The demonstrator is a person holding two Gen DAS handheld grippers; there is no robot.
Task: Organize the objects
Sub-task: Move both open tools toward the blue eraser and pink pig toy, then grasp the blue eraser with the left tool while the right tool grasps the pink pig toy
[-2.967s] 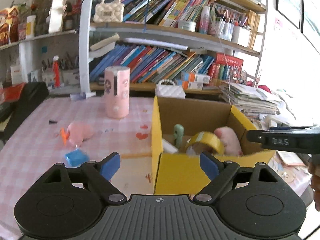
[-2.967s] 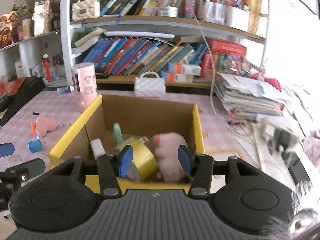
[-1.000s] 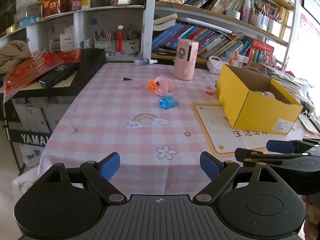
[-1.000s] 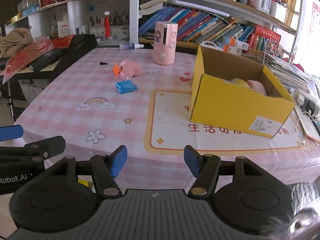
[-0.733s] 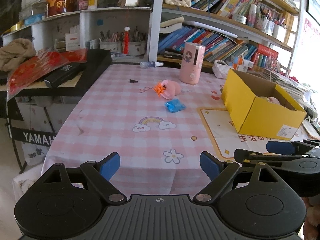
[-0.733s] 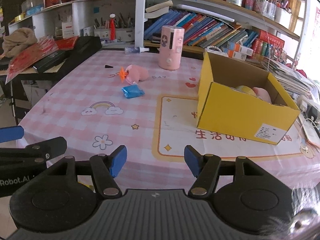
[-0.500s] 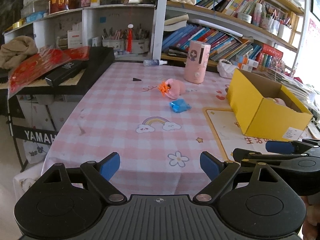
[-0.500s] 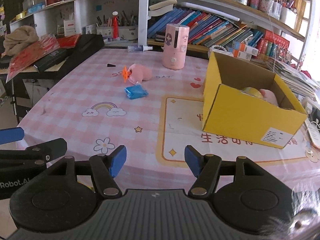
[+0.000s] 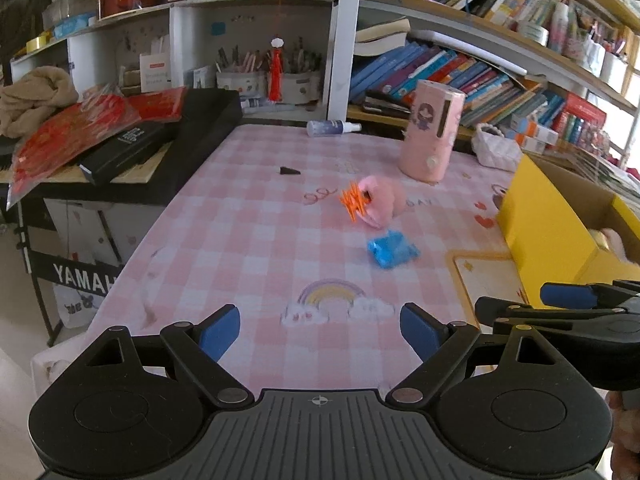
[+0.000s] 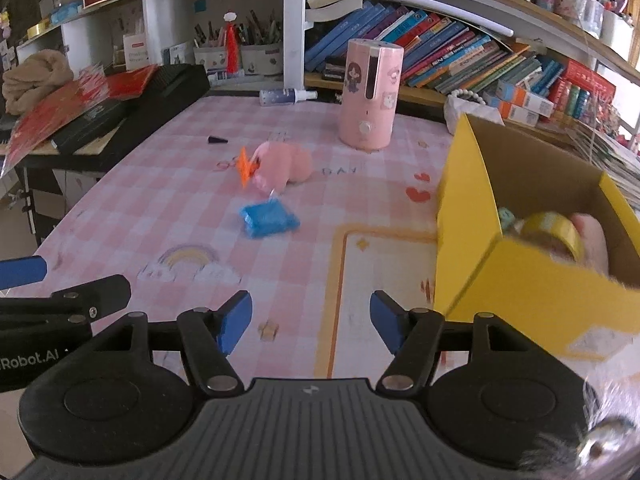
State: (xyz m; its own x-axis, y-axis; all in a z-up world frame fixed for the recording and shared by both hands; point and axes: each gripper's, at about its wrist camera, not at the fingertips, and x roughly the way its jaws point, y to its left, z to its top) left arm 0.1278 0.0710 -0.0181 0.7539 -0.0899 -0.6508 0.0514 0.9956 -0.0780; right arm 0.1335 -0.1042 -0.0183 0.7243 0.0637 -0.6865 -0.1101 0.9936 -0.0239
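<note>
— What is seen on the tabletop [image 10: 168, 216]?

— A pink plush toy [image 10: 286, 166] is seen lying near the middle, with an orange spiky piece [image 10: 244, 166] against its left side. A blue packet [image 10: 269, 220] is laid just in front of it, apart from the yellow box [image 10: 480, 264] at the right. A tall pink cylinder [image 10: 370, 94] is stood upright behind the toy, and a small spray bottle [image 10: 286, 97] is laid on its side at the far edge.

— And inside the box?

— A roll of yellow tape [image 10: 554, 232] and another pink plush [image 10: 590, 240] are seen in it; a small green item beside the tape cannot be made out clearly.

— How are the jaws held?

— The left gripper [image 9: 320, 330] is held above the near part of the tabletop with its jaws wide apart and nothing between them. The right gripper [image 10: 311, 322] is held beside the box's near corner; its jaws are partly apart, and nothing is gripped.

— Is either gripper seen touching the packet or toy?

— No; both are kept well short of them.
</note>
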